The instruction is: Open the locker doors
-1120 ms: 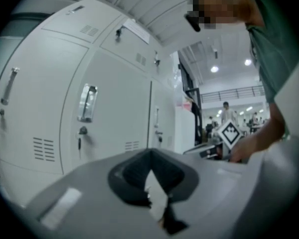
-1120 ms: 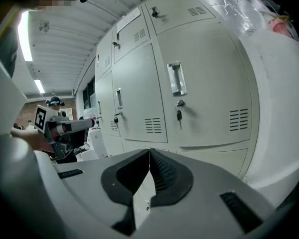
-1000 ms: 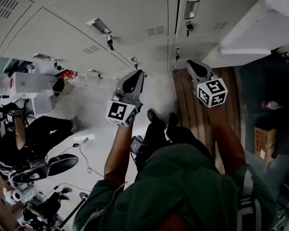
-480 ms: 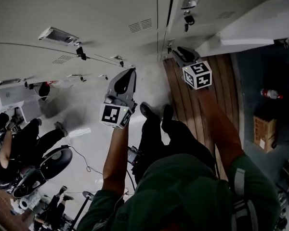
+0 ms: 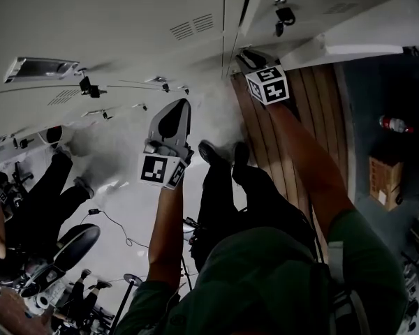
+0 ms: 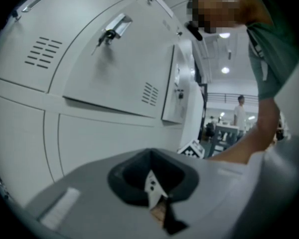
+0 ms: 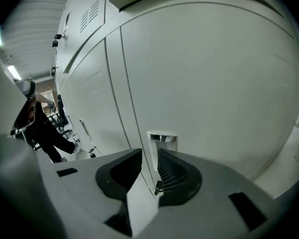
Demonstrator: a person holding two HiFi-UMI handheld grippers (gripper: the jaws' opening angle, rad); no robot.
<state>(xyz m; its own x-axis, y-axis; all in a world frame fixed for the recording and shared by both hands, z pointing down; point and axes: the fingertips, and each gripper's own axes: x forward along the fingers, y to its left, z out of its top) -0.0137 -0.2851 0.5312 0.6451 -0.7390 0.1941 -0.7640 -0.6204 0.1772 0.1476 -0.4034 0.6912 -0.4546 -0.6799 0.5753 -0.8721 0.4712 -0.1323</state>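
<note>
**Two hand-held grippers at a bank of grey lockers**

Nearest, in the lower part of the head view, are the person's green-shirted torso and both forearms, which extend up-frame. The left hand-held gripper [image 5: 174, 114] hangs at frame centre, clear of the lockers. Its own view [image 6: 152, 183] shows the jaws together with nothing between them.

The right hand-held gripper [image 5: 246, 53] is at upper centre-right, against the locker face. In its own view [image 7: 149, 157] the jaws are opening and the pads press on nothing. The door's free edge runs into the gap. The chrome pull handle [image 7: 162, 137] stands upright just beyond the tips, its long axis parallel to that edge.

The locker door [image 7: 214, 83] fills the right of that frame. It appears flush, and its long axis runs up-frame, leaning left.

Farther off, the left gripper view shows a keyed door [image 6: 114, 68] that seems to stand slightly proud of the bank. In the head view a swung-out door [image 5: 356, 44] at upper right juts over brown slats [image 5: 293, 145]. No locker interior is visible.

At the right edge sit a cardboard box [image 5: 384, 187], whose contents are unseen, and a red-capped bottle [image 5: 393, 124]. A seated person [image 5: 28, 208] is cut off at the left edge.
</note>
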